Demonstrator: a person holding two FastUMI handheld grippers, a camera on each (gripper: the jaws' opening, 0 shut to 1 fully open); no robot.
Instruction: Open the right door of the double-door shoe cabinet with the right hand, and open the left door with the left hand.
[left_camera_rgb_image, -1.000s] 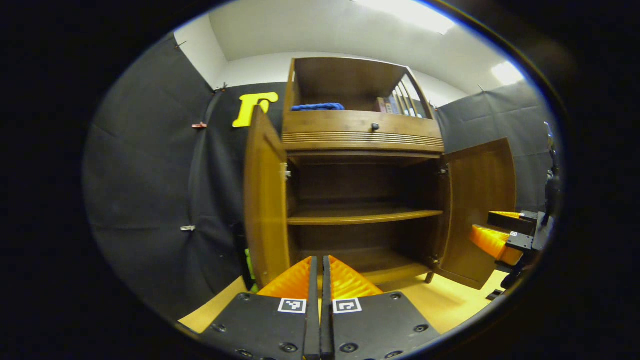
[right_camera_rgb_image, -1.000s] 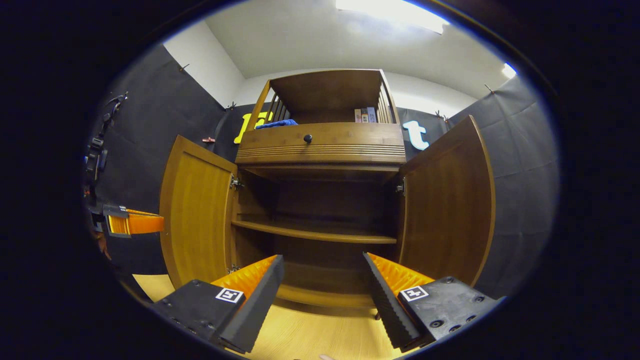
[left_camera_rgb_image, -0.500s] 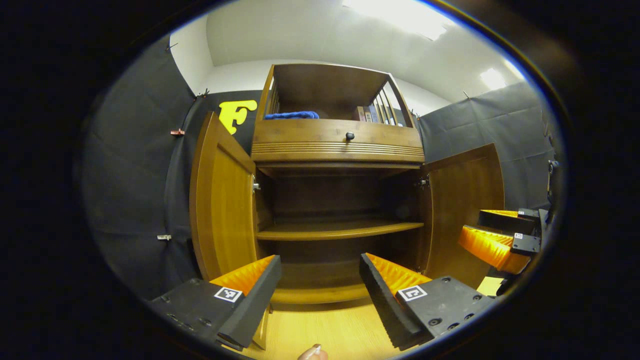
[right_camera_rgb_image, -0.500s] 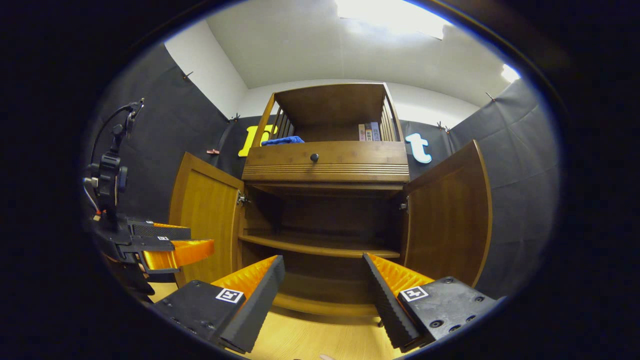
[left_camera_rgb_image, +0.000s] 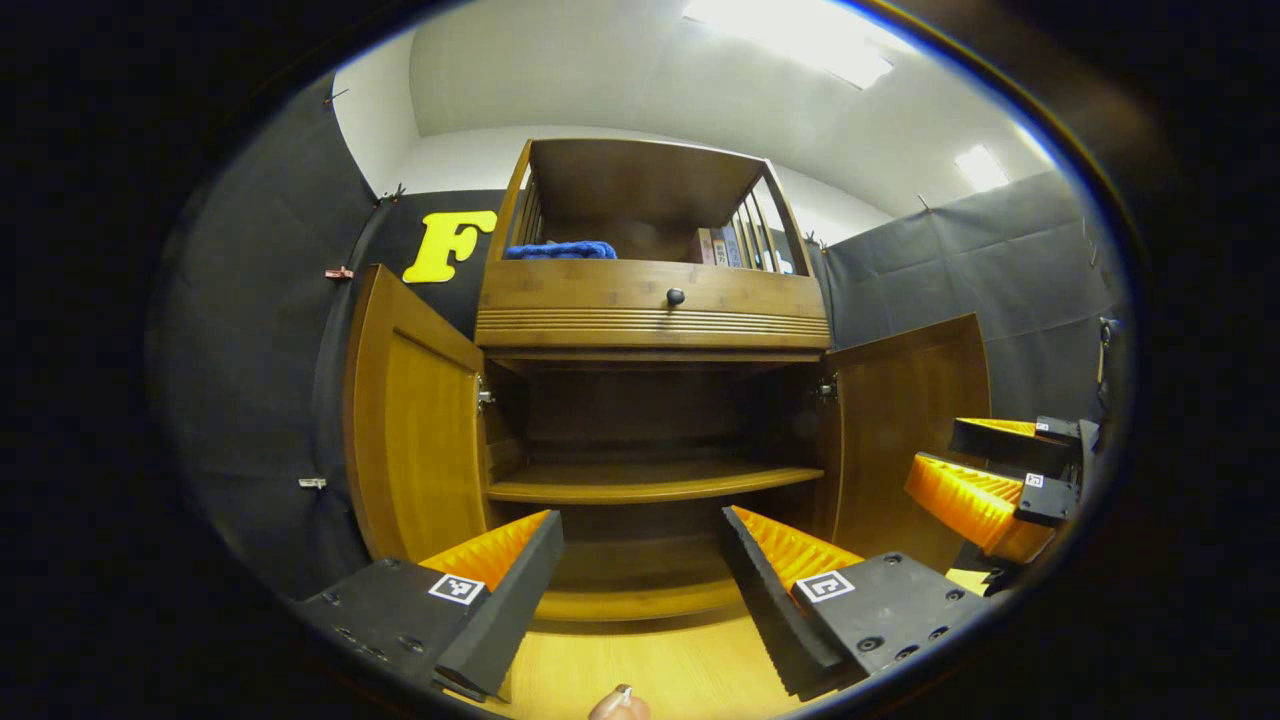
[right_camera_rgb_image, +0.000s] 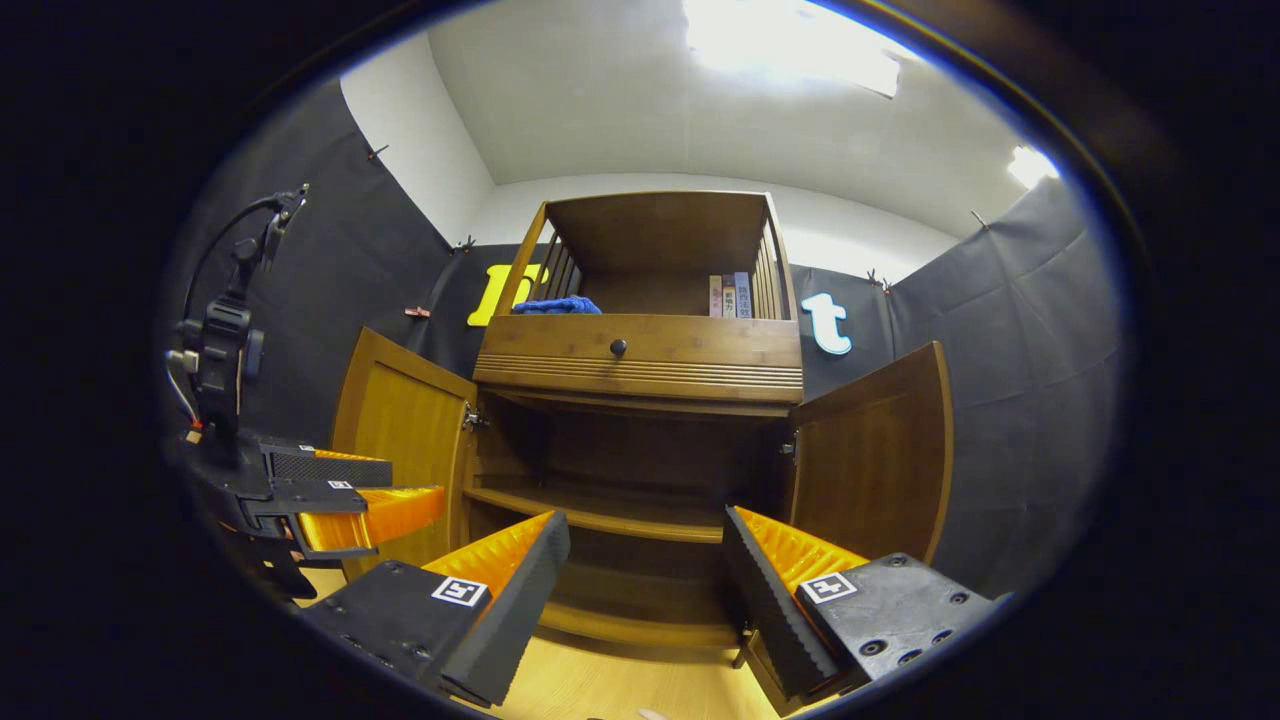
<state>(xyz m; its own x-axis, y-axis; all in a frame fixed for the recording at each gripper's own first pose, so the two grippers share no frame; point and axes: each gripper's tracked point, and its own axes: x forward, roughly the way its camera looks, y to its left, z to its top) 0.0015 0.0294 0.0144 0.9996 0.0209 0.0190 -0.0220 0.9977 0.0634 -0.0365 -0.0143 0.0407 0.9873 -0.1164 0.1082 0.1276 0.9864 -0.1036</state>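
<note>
Task judged all but done: both doors of the shoe cabinet (left_camera_rgb_image: 655, 400) swung wide, interior shelf (left_camera_rgb_image: 650, 482) bare and exposed. Nothing left to pull; next move, by the look of it, only a retreat of both hands clear of the doors, without knocking either leaf back toward closed.

Left gripper (left_camera_rgb_image: 640, 585): fingers (left_camera_rgb_image: 500, 590) spread wide, empty, touching nothing. Left door (left_camera_rgb_image: 415, 440) up and to the left of the left finger, apart from it; cabinet opening straight ahead between the two fingers. Right door (left_camera_rgb_image: 905, 430) beyond the right finger, and farther out to that side the right gripper (left_camera_rgb_image: 985, 480) held in the air.

In the right gripper view, right gripper (right_camera_rgb_image: 645, 590) likewise gaping, fingers (right_camera_rgb_image: 775, 590) holding nothing and pressing on nothing. Right door (right_camera_rgb_image: 870, 460) just above and beyond the right finger, standing open, no contact visible. Left door (right_camera_rgb_image: 405, 440) above the left finger, with the left gripper (right_camera_rgb_image: 340, 490) off to that side, near the door's outer edge but not on it.

Drawer front with knob (right_camera_rgb_image: 618, 347) above the opening, shut and untouched.
</note>
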